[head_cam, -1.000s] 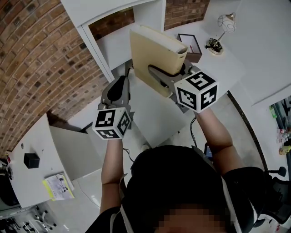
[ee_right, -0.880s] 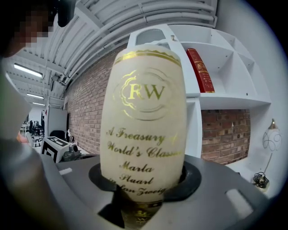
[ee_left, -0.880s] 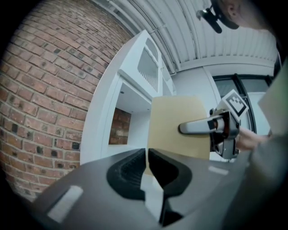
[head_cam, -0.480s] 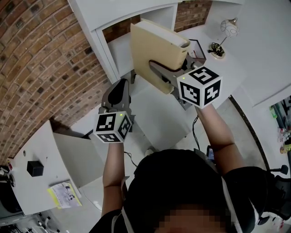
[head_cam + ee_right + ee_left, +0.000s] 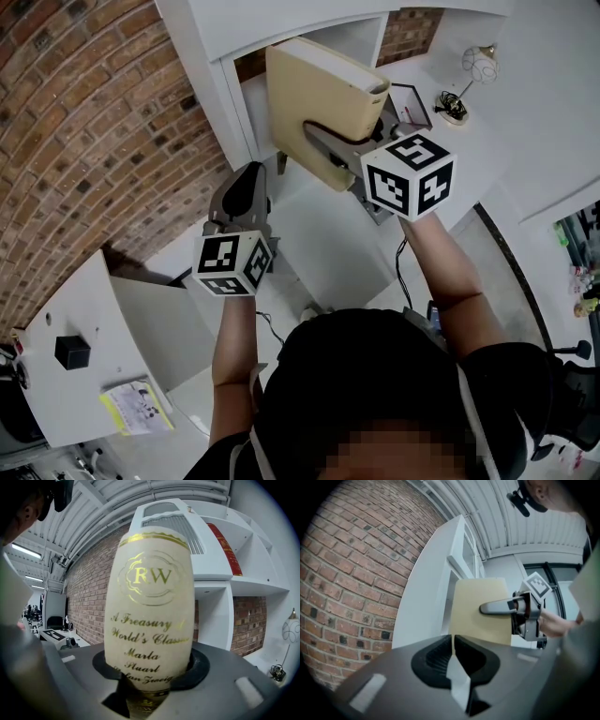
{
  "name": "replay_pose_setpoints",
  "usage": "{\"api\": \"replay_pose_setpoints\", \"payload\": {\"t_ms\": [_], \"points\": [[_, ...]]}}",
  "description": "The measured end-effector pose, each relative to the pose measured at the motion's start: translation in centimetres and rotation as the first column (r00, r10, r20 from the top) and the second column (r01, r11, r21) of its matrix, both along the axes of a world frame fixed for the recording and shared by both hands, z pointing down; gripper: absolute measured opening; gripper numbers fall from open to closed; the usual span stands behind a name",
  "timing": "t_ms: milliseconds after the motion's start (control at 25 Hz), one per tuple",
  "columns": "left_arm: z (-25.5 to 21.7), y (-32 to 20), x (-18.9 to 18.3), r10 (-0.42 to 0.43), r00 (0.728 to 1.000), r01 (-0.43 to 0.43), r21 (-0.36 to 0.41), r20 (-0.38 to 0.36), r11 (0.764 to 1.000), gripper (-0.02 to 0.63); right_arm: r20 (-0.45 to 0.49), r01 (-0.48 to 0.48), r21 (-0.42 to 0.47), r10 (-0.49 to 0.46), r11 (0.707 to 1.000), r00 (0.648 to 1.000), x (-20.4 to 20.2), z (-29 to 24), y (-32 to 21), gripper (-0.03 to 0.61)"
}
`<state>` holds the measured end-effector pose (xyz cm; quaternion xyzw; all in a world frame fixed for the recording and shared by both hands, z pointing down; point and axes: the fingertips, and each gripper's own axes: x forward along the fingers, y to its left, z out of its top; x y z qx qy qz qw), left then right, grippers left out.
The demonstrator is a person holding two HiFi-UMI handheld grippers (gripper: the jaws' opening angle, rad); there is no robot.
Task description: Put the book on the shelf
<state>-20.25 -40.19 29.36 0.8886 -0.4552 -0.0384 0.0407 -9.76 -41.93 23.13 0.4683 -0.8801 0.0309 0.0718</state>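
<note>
A thick cream book (image 5: 319, 94) with gold lettering on its spine (image 5: 150, 606) stands upright in my right gripper (image 5: 347, 127), which is shut on its lower part. One finger (image 5: 328, 145) lies along the near cover. The book's top edge reaches the mouth of a compartment in the white shelf (image 5: 281, 28). My left gripper (image 5: 246, 180) hangs lower and to the left of the book, shut and empty. In the left gripper view its jaws (image 5: 452, 644) meet, with the book (image 5: 480, 611) and the right gripper (image 5: 520, 609) beyond them.
A brick wall (image 5: 94, 122) runs along the left. A picture frame (image 5: 412, 98) and a small globe lamp (image 5: 464, 80) stand on the white surface right of the book. A red book (image 5: 225, 548) sits on an upper shelf. A low table holds a black cube (image 5: 70, 352) and a leaflet (image 5: 136, 408).
The right gripper has carried the book closer to the shelf compartment, so its top now overlaps the opening. The left gripper has stayed shut beside it.
</note>
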Motion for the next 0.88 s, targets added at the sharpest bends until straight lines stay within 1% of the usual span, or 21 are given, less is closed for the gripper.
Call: {"api": "replay_pose_setpoints", "payload": {"t_ms": [280, 600, 880], "points": [[-0.1, -0.6, -1.7, -0.01, 1.0, 0.01, 0.007, 0.0, 1.0, 0.021, -0.007, -0.021, 0.018, 0.022, 1.0, 1.0, -1.6, 0.0, -1.3, 0.23], [-0.7, -1.0, -3.7, -0.046, 0.998, 0.045, 0.041, 0.038, 0.998, 0.021, -0.039, -0.029, 0.039, 0.031, 0.999, 0.999, -3.3, 0.0, -2.5, 0.23], [-0.7, -1.0, -4.6, -0.073, 0.995, 0.069, 0.057, 0.071, 0.996, 0.021, -0.059, -0.03, 0.041, 0.032, 0.999, 0.998, -4.3, 0.1, -3.8, 0.232]]}}
